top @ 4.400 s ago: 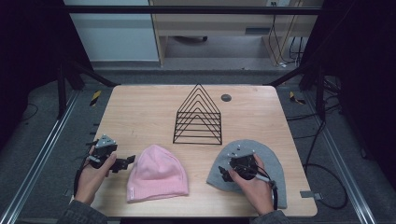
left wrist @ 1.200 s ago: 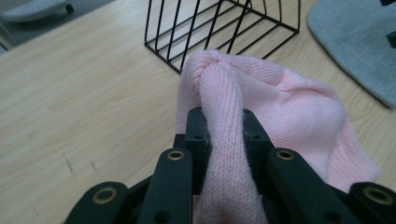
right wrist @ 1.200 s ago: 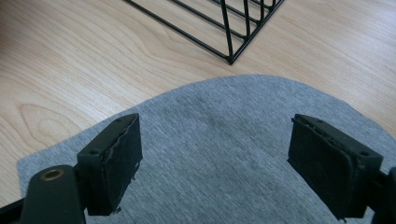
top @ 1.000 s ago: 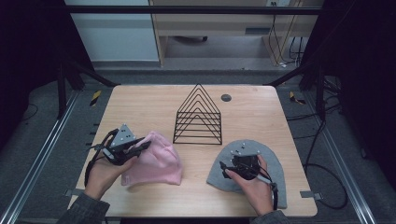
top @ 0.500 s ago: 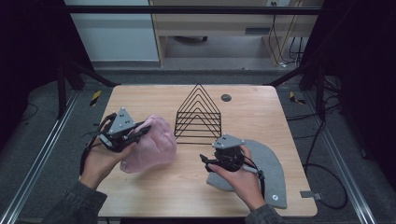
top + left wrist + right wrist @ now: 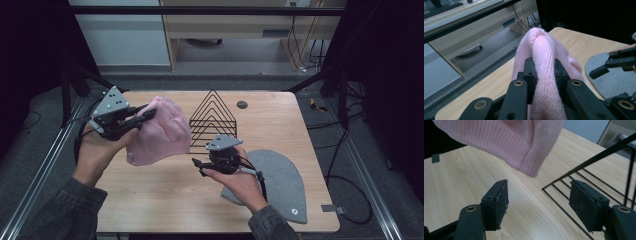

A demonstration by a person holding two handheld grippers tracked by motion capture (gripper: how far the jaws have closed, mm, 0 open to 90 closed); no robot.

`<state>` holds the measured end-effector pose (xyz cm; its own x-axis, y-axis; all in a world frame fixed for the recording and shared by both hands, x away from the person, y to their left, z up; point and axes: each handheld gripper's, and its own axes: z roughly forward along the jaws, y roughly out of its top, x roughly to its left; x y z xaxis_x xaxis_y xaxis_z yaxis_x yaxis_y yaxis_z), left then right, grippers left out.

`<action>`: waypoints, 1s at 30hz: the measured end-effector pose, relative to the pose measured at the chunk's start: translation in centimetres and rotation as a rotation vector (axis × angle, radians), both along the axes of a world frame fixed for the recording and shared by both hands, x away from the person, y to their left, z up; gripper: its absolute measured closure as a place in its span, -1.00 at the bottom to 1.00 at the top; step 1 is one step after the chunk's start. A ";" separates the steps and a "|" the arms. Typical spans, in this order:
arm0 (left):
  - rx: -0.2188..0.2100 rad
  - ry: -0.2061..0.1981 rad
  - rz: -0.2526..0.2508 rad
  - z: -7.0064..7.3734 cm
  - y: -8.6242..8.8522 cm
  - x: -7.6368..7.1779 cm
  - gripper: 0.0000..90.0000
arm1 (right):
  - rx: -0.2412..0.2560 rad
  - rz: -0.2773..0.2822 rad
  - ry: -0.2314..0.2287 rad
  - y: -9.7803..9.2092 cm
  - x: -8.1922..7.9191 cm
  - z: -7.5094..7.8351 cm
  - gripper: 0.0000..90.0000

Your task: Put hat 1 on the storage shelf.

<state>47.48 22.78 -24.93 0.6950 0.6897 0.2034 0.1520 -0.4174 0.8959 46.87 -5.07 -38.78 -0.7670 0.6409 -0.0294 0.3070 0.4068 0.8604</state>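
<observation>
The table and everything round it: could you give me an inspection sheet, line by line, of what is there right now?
Surface: wooden table, light grain, bare in front.
Job's things: pink knit hat lifted off the table; grey hat lying flat at the right; black wire rack standing mid-table.
Clutter: small dark round thing near the far edge, too small to tell.
Grippers: left gripper jaws pinch a fold of the pink hat; right gripper jaws open, empty, below the hat's hem.
Cables: one trails from each gripper; more on the floor at right.
Surroundings: dark frame posts, pale desk behind.
</observation>
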 end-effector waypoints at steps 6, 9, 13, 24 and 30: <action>-0.017 -0.018 -0.025 1.2 -0.5 -0.4 0.72 | 0.027 0.012 0.014 1.1 1.1 0.5 -0.33; -0.028 -0.019 -0.035 1.5 -0.6 -0.4 0.72 | 0.028 0.024 0.020 1.4 1.7 1.0 -0.31; -0.044 -0.019 -0.049 1.7 -0.6 -0.3 0.72 | 0.036 0.063 0.037 1.6 2.4 1.5 0.09; -0.107 -0.001 -0.087 2.5 -0.1 0.4 0.72 | 0.008 0.081 0.023 -0.1 3.5 3.5 0.85; -0.103 0.007 -0.097 3.0 -0.5 0.9 0.71 | 0.002 0.059 0.026 -1.3 4.2 4.5 0.87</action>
<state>48.38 22.26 -21.95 0.7605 0.6363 0.1296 0.1219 -0.3359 0.9340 51.05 -6.35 -34.33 -0.8043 0.5942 -0.0083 0.3042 0.4237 0.8532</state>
